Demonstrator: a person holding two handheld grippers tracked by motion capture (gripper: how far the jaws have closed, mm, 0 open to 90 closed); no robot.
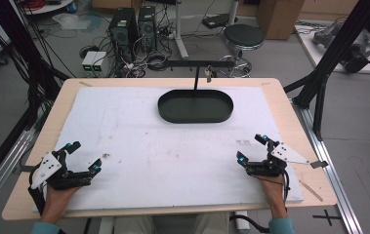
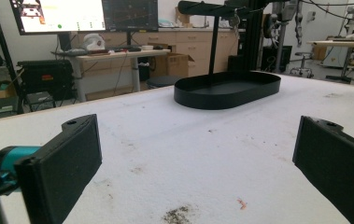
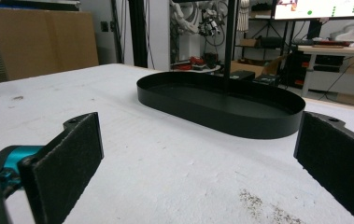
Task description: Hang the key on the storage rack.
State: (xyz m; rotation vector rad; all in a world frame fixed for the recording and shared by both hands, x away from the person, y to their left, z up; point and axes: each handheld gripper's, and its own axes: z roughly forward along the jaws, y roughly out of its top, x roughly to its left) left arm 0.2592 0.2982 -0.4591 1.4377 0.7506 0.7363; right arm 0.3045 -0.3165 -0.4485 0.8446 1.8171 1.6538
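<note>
1. Ahead of both grippers, toward the far edge of the white board, sits a black oval tray, with a thin black post rising from its far side to a crossbar.
2. From that crossbar a small bunch of keys hangs, high above the tray and well apart from either gripper.
3. The left gripper rests at the near left corner of the board, held by a hand that comes in from below, and its jaws stand wide apart with nothing between them.
4. Looking along the left gripper, I see bare, stained board between the jaws; the tray lies ahead and a little to the right of it, far beyond the tips.
5. The right gripper sits at the near right side of the board, its hand behind it, and its jaws are likewise spread wide and empty.
6. Along the right gripper the tray lies straight ahead, nearer than it is to the left one but still clear of the pads.
7. Both grippers are well apart from each other, with open board between them.
8. Dark smudges mark the board just in front of the left gripper's jaws.
</note>
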